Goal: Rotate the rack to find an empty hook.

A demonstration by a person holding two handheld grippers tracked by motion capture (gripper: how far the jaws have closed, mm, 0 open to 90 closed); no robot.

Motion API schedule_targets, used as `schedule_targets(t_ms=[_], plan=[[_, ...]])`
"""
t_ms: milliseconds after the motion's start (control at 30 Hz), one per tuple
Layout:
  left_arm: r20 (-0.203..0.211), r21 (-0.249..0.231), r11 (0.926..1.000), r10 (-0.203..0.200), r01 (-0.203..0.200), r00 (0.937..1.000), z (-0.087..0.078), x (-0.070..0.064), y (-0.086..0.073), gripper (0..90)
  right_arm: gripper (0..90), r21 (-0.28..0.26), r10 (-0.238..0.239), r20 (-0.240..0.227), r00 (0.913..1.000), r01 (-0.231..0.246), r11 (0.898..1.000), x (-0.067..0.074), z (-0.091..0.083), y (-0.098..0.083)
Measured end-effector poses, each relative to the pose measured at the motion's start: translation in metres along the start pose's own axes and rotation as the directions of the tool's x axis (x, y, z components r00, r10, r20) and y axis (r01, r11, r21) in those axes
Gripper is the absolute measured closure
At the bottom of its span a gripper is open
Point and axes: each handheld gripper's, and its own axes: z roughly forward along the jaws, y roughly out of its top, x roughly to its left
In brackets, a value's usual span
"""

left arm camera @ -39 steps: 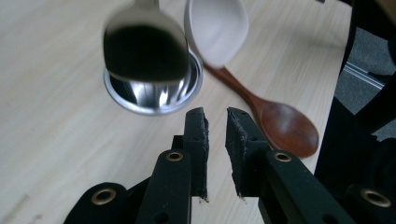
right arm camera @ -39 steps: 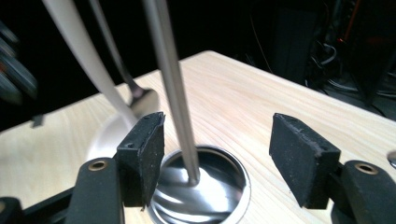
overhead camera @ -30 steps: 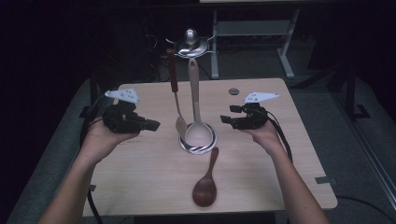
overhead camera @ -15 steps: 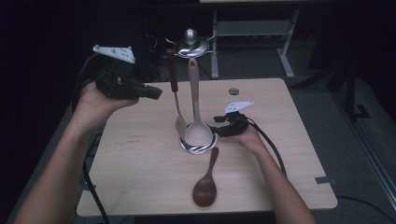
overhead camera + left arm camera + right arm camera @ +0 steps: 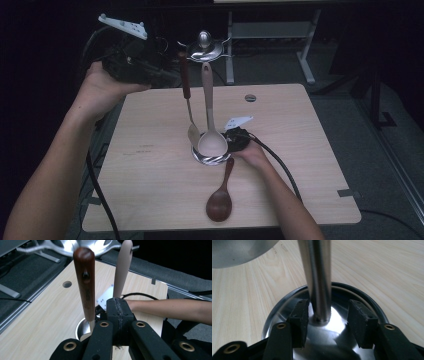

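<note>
Your right gripper (image 5: 325, 322) sits low over the stand's round base (image 5: 287, 302) at mid-table, its jaws just now closing around the steel post (image 5: 318, 277) but with a gap on each side. Your left gripper (image 5: 119, 315) is raised beside the brown-handled utensil (image 5: 86, 282), jaws pressed together on nothing.
</note>
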Motion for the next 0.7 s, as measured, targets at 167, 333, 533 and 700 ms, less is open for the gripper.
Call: schedule_targets(t_ms=[167,333,533,700], plan=[[-0.005,-0.008,0.9999,0.007,-0.007,1.0000,-0.001,0.000,0.010,90.0,62.6,-0.020,-0.009,0.008,0.9999,0.009,1.000,0.004,0.006,0.000],[-0.017,-0.003,0.9998,0.020,-0.020,0.9997,0.000,-0.002,0.022,90.0,70.3,-0.022,-0.034,0.009,0.9994,0.034,0.999,0.008,0.008,0.000],[-0.035,0.006,0.9998,0.022,-0.021,0.9992,0.005,0.000,0.030,90.0,72.2,-0.018,-0.066,0.056,0.9962,0.067,0.998,0.014,0.009,0.000],[-0.047,0.002,0.9999,0.012,-0.012,0.9988,0.007,0.005,0.032,90.0,72.4,-0.019,-0.068,0.058,0.9960,0.069,0.997,0.015,0.009,0.000]])
